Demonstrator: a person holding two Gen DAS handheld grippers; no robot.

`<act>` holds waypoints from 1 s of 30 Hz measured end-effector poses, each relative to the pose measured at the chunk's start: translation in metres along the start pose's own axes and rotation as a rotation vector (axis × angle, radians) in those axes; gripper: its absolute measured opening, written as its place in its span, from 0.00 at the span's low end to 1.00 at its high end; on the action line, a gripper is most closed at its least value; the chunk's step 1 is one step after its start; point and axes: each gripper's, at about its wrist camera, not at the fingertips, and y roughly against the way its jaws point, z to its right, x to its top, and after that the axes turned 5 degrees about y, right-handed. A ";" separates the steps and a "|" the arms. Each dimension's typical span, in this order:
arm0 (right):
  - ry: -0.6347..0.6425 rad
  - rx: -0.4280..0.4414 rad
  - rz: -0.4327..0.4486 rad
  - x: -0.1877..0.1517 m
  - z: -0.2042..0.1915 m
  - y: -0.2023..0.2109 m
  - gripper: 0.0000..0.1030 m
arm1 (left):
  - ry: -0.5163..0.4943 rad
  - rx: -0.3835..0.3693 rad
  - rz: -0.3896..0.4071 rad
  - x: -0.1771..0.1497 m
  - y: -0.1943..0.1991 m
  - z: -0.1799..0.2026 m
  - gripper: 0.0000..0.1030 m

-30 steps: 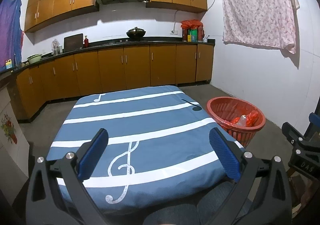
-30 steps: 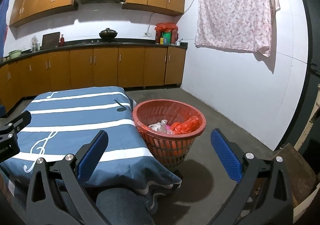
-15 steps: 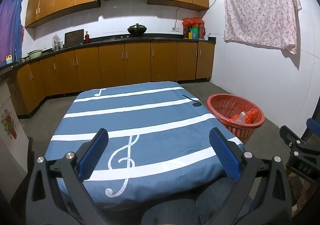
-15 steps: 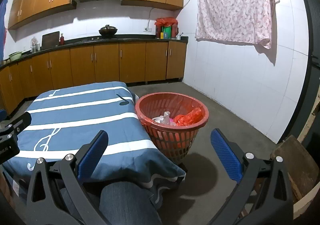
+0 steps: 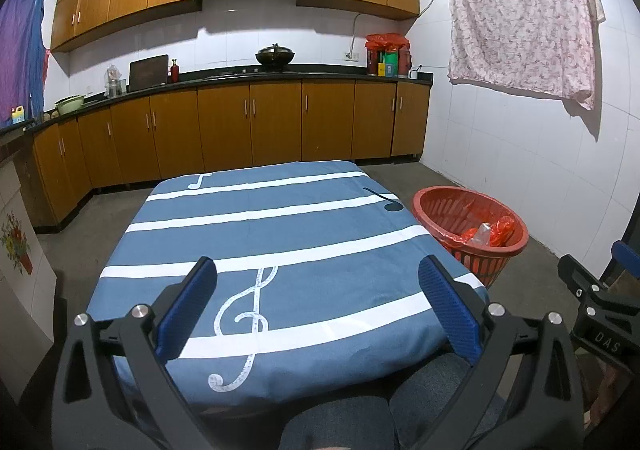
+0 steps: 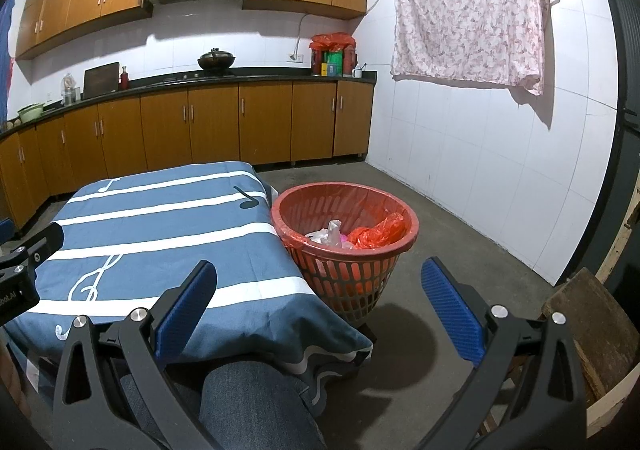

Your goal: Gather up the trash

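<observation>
Trash [image 6: 352, 235] lies inside the red basket [image 6: 412, 228]: an orange-red plastic bag, a whitish crumpled bag and a pale bottle-like item, the last too small to identify with certainty; what lies deeper is hidden by the wall of the basket. The basket stands on the concrete floor [image 6: 460, 250], just beside the right edge of the table [image 5: 280, 234], which is draped in a blue cloth with white stripes and music notes. The table's legs are concealed by the hanging cloth. The left gripper [image 5: 316, 308] hangs over the near part of the table, jaws spread wide, nothing between them. The right gripper [image 6: 318, 306] faces the basket, jaws likewise released and empty. A denim-clad knee [image 6: 256, 406] fills the lower frame, cut off below. Wooden cabinets [image 5: 240, 130] line the far wall.
</observation>
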 end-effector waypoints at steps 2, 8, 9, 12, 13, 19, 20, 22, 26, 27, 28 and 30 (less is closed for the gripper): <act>0.000 0.000 0.000 0.000 0.000 0.000 0.98 | 0.000 0.000 0.000 0.000 0.000 0.000 0.96; -0.001 0.000 -0.001 0.000 0.000 0.000 0.98 | 0.007 0.002 -0.001 0.001 -0.001 -0.002 0.96; 0.000 0.000 -0.001 0.000 0.000 0.000 0.98 | 0.008 0.002 -0.002 0.002 -0.001 -0.002 0.96; 0.000 0.000 -0.001 0.000 0.000 0.000 0.98 | 0.011 0.003 -0.003 0.001 0.000 -0.002 0.96; 0.000 0.000 -0.001 0.000 0.000 0.000 0.98 | 0.011 0.003 -0.003 0.000 0.000 -0.001 0.96; 0.000 0.000 -0.001 0.000 -0.001 0.000 0.98 | 0.012 0.004 -0.003 0.001 0.000 -0.002 0.96; -0.001 0.000 -0.001 0.000 0.000 0.000 0.98 | 0.011 0.004 -0.003 0.001 0.000 -0.003 0.96; -0.001 0.000 -0.002 0.000 0.000 0.000 0.98 | 0.012 0.005 -0.003 0.000 0.000 -0.003 0.96; 0.000 0.000 -0.002 0.000 0.000 0.000 0.98 | 0.012 0.005 -0.004 0.000 0.000 -0.003 0.96; -0.001 0.000 -0.003 0.000 0.000 0.000 0.98 | 0.012 0.005 -0.004 0.000 -0.001 -0.003 0.96; -0.001 0.000 -0.002 0.000 0.000 0.000 0.98 | 0.013 0.004 -0.005 0.000 -0.001 -0.004 0.96; -0.001 0.000 -0.003 0.000 -0.001 0.000 0.98 | 0.014 0.005 -0.006 0.000 0.000 -0.004 0.96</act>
